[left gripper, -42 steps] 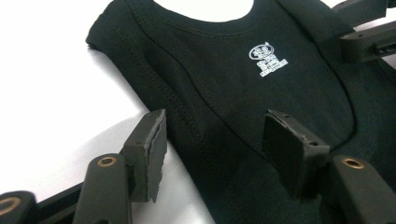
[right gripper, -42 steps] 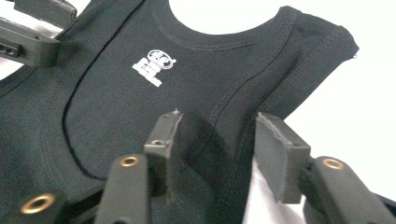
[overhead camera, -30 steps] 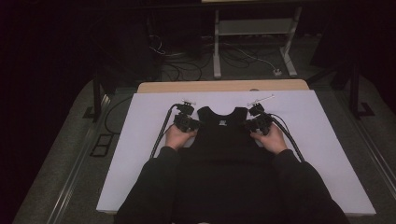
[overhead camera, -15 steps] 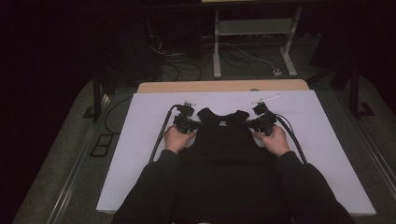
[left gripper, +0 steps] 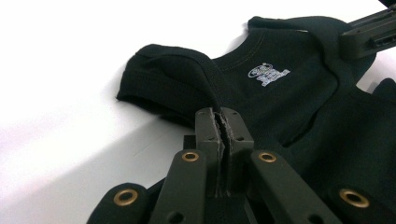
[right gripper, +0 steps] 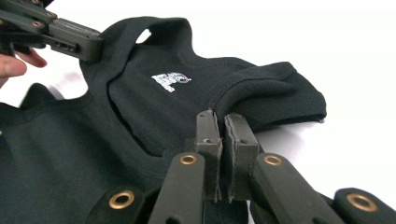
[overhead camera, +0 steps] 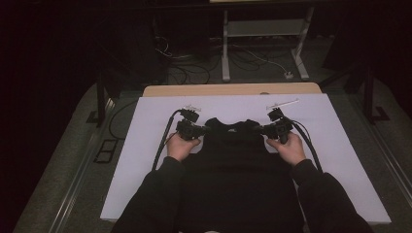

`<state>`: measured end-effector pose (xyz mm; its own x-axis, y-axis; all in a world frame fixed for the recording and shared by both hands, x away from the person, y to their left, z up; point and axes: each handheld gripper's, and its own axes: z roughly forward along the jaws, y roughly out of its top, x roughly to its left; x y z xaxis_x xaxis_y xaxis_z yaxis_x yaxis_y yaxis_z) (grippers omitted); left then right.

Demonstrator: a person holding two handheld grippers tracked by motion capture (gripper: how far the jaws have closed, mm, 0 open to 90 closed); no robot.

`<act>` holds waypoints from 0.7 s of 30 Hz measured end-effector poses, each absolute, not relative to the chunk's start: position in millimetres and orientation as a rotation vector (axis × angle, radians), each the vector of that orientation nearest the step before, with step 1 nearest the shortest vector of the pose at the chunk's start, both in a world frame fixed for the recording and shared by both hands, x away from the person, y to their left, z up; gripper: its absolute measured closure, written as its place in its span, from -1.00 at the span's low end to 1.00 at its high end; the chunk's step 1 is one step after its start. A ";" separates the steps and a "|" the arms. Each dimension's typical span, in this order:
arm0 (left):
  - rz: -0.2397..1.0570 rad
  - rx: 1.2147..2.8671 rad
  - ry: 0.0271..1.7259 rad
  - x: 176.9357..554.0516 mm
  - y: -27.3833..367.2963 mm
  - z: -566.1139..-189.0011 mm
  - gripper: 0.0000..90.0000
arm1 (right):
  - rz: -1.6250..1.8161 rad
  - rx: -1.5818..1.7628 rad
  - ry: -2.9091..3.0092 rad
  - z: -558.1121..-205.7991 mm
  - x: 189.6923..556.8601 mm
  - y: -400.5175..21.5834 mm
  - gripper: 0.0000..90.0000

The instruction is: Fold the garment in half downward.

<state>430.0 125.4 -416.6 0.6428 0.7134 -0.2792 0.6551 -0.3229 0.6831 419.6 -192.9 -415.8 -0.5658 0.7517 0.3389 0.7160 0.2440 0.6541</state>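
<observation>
**Both shoulders of the black shirt pinched and raised**

Since the earlier high views, our two hands have drawn slightly toward us and risen a little, and the jaws of both grippers have just been closing, each now clamped on a fold of cloth. The black shirt [overhead camera: 235, 160] lies flat on the white table cover [overhead camera: 340, 145], neckline pointing away from us, its lower part running toward the near edge between our dark sleeves.

Our left gripper [overhead camera: 194, 130] has its jaws pressed together on the shirt's shoulder seam; in the left gripper view [left gripper: 223, 116] a ridge of fabric rises from between the pads, and the short sleeve beside it lifts off the white surface and casts a shadow beneath. Our right gripper [overhead camera: 272, 129] grips the opposite shoulder in the same way; in the right gripper view [right gripper: 220, 119] the cloth is nipped between the closed pads and the sleeve hangs just clear of the cover.

A small pale printed label [left gripper: 268, 73] sits inside the back of the neckline, between the two grippers. In each gripper view we see the other gripper across the collar, holding its own shoulder. Our left hand [overhead camera: 180, 145] and right hand [overhead camera: 290, 148] rest just outside the shirt's sides. A strip of wooden tabletop [overhead camera: 233, 90] shows beyond the cover.
</observation>
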 end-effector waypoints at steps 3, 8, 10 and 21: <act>0.085 2.044 1.057 426.8 127.8 -412.3 0.91 | 1.272 1.441 2.434 -413.8 417.9 -194.4 0.87; 0.089 2.023 1.046 419.1 129.9 -405.9 0.91 | 1.311 1.439 2.426 -408.7 412.7 -197.2 0.87; 0.090 2.027 1.046 416.9 129.4 -406.2 0.91 | 1.332 1.433 2.421 -405.6 409.9 -198.5 0.87; 0.072 2.010 1.033 404.8 131.0 -399.6 0.91 | 1.400 1.404 2.417 -392.1 391.1 -200.5 0.87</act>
